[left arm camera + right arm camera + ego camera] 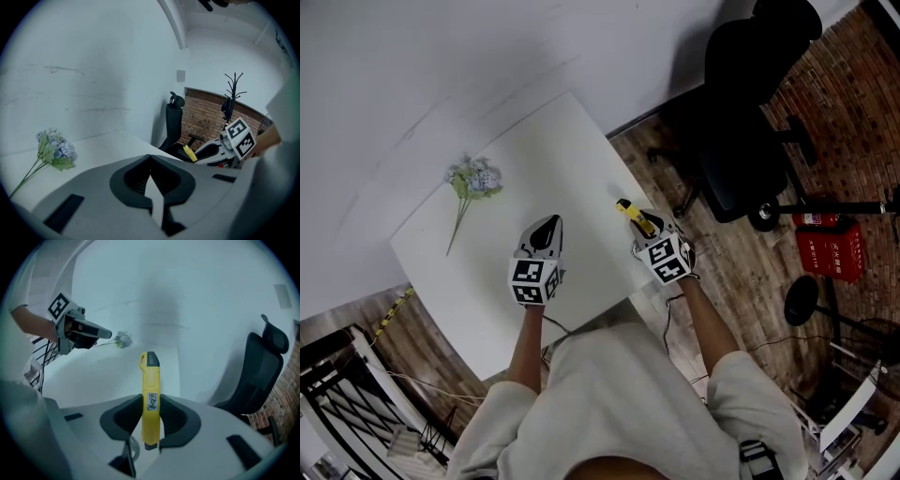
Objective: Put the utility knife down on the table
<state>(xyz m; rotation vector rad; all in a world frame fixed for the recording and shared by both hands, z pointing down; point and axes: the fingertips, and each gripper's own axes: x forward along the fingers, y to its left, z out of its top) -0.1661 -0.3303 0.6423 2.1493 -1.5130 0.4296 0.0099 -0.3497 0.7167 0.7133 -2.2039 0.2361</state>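
A yellow utility knife [150, 399] with a black tip stands between the jaws of my right gripper [151, 414], which is shut on it. In the head view the knife [634, 217] sticks out ahead of that gripper [649, 228] over the right edge of the white table [544, 159]. The left gripper view shows the knife [190, 153] as a small yellow piece at the right. My left gripper [546, 230] hovers over the table's near middle; its jaws [151, 180] meet at the tips with nothing held.
A sprig of pale blue artificial flowers [472, 182] lies on the table's far left. A black office chair [742, 112] stands to the right on the wooden floor, a red box [831, 248] beyond it. White walls rise behind the table.
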